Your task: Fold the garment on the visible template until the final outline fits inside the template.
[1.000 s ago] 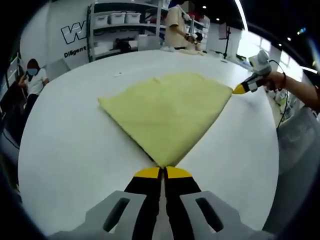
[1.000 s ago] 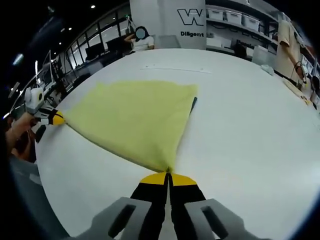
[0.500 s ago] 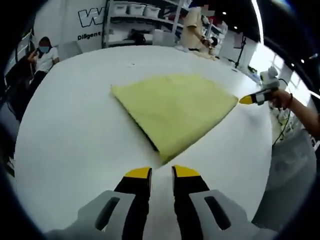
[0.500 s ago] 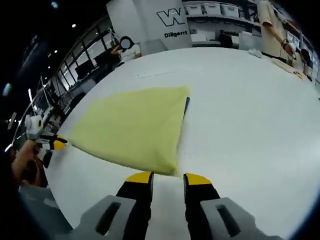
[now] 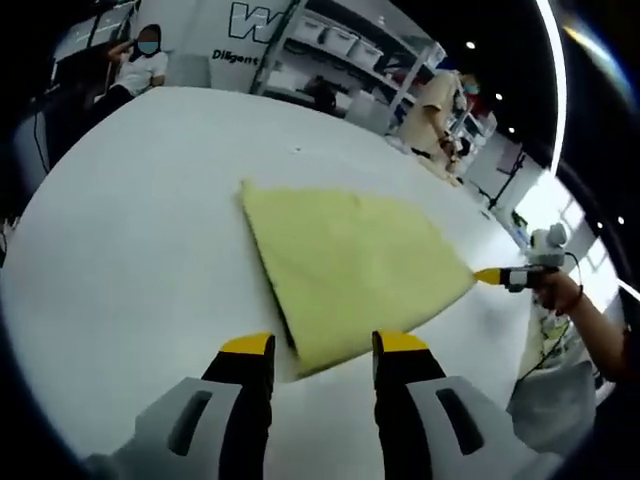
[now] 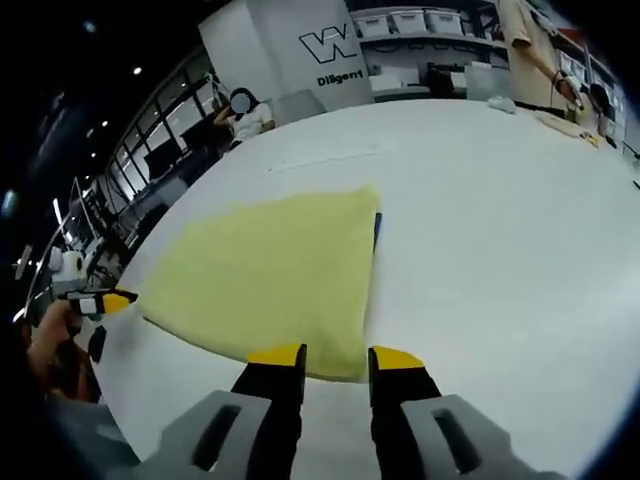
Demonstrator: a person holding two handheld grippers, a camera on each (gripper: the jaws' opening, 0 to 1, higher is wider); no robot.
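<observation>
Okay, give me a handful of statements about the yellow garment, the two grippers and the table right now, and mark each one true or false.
1. The yellow garment lies flat on the white table. True.
2. The left gripper is clamped shut on the garment's corner. False: its jaws stand apart, with the corner between them.
3. The right gripper is open. True.
4. A dark strip shows along one garment edge in the right gripper view. True.
5. The garment is bunched in a heap. False: it is spread in a smooth folded shape.
</observation>
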